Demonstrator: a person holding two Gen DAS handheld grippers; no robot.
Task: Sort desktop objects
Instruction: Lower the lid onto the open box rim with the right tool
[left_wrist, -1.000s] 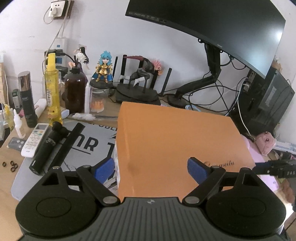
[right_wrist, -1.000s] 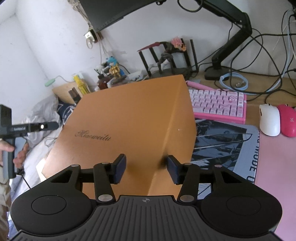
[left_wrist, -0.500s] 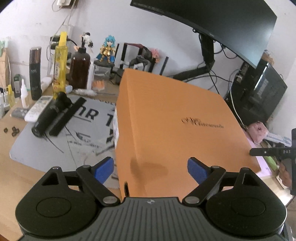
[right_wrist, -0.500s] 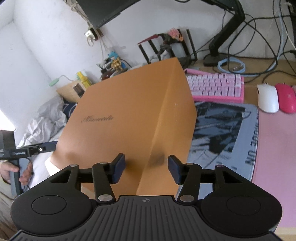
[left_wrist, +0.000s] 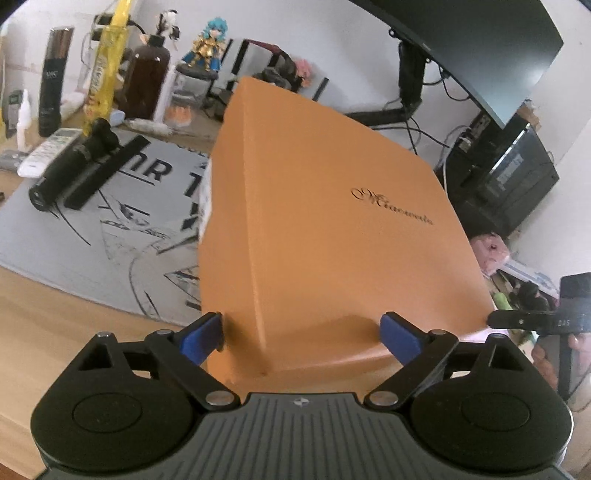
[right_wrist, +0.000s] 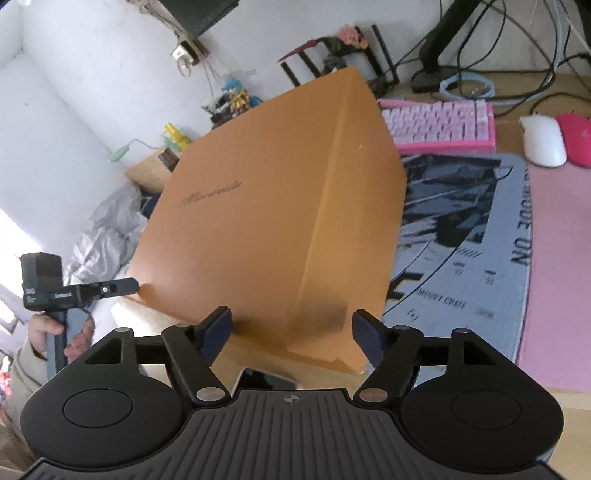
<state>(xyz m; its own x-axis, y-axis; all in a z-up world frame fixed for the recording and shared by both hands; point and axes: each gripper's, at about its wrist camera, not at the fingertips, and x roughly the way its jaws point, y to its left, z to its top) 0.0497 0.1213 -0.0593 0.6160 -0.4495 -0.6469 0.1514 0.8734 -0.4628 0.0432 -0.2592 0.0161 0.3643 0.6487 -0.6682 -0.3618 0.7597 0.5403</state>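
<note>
A large orange box (left_wrist: 332, 229) with script lettering on its lid fills both views and is tilted, one corner raised off the desk. My left gripper (left_wrist: 301, 338) is open, its blue pads (left_wrist: 201, 338) on either side of the box's near corner. My right gripper (right_wrist: 291, 332) is open at the opposite corner of the same box (right_wrist: 280, 221). The other gripper's tip touches the box's far edge in the left wrist view (left_wrist: 524, 321) and in the right wrist view (right_wrist: 99, 290).
A grey printed desk mat (left_wrist: 92, 229) lies under the box. A black torch (left_wrist: 70, 162), white remote (left_wrist: 48, 151), bottles (left_wrist: 146, 85) and figurines (left_wrist: 205, 48) stand at the left back. A pink keyboard (right_wrist: 443, 127), white mouse (right_wrist: 545, 140), pink mouse (right_wrist: 576, 138), monitor arm and cables lie beyond.
Both grippers have pulled back and up with the box between them. The box has tilted and come toward the desk's front edge. The jaws have stayed open.
</note>
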